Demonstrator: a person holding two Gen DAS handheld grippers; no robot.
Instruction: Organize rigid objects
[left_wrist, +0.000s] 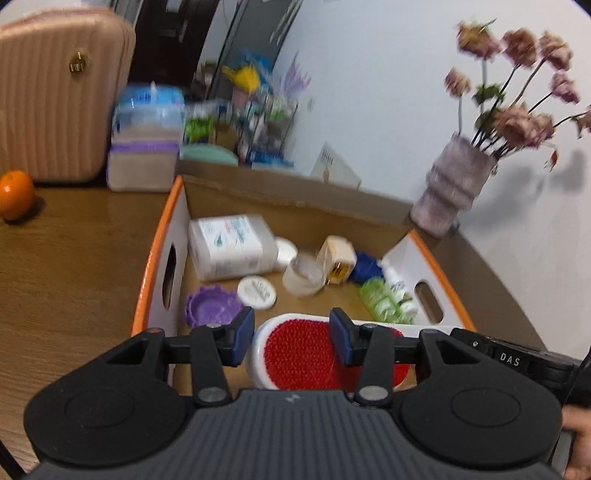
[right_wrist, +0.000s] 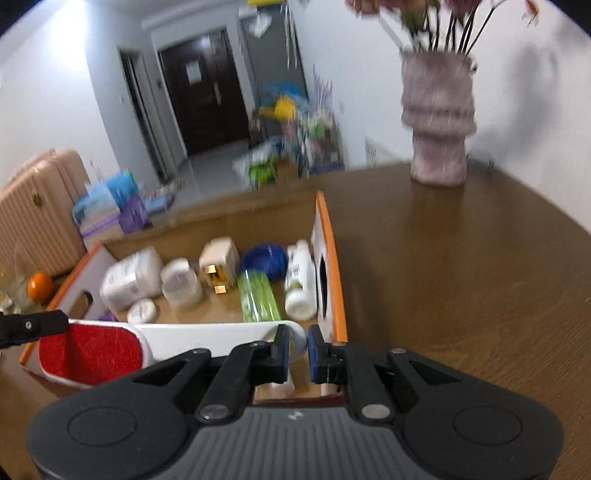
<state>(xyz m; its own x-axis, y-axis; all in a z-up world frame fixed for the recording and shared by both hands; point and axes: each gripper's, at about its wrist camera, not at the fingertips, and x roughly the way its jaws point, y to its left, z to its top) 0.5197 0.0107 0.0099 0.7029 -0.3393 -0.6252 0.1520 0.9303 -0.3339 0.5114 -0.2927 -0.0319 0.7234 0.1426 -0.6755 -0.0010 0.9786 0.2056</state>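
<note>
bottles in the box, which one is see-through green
The green bottle, lying on its side between the beige plug adapter and the white bottle. The others in the box are white or opaque.

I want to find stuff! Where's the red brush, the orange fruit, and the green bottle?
red brush (left_wrist: 299, 352), left wrist view, on its red bristle pad.
orange fruit (left_wrist: 15, 194), left wrist view, on the middle of its peel.
green bottle (right_wrist: 258, 297), right wrist view, on its clear green side.
</note>
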